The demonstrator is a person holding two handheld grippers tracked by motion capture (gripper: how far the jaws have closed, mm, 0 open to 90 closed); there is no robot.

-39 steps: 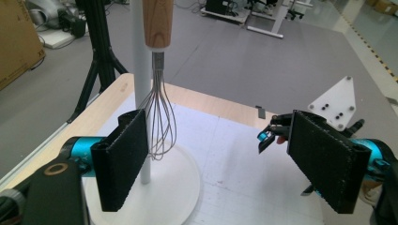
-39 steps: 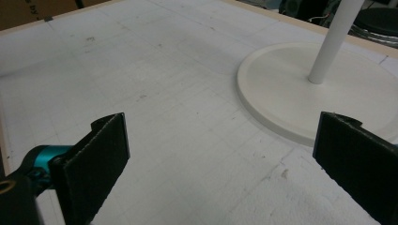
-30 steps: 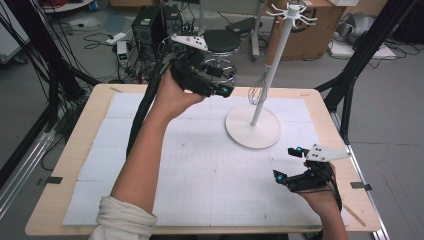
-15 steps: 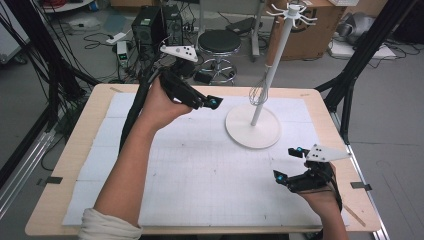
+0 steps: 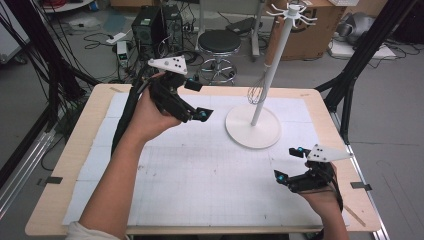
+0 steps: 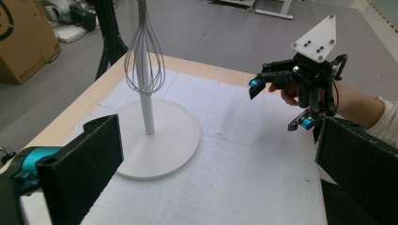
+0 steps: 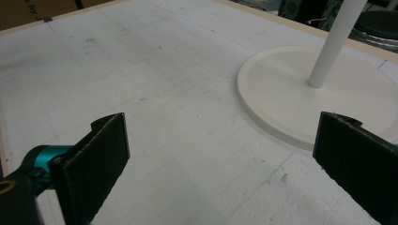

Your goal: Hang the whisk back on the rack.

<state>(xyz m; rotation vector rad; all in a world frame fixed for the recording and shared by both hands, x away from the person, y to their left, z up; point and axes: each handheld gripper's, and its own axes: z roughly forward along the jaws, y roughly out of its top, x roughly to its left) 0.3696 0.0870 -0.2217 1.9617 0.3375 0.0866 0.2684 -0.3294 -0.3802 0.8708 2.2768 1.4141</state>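
- Whisk (image 6: 144,61) hangs upright against the white stand (image 5: 252,131) pole, handle up.
- Left gripper (image 5: 196,100), nearer, jaws just spread wide, empty, faces it.
- Right gripper (image 5: 289,164), spread, empty, sits nearer the person than the stand.

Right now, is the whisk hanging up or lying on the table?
Hanging up. The whisk dangles beside the white stand's pole, wire loops downward, clear of the round base. Neither gripper holds it.

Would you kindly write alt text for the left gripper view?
A metal wire whisk hangs against the white round-based stand on the gridded table. The left hand-held gripper, jaws open and empty, faces it; the right hand-held gripper waits beyond.
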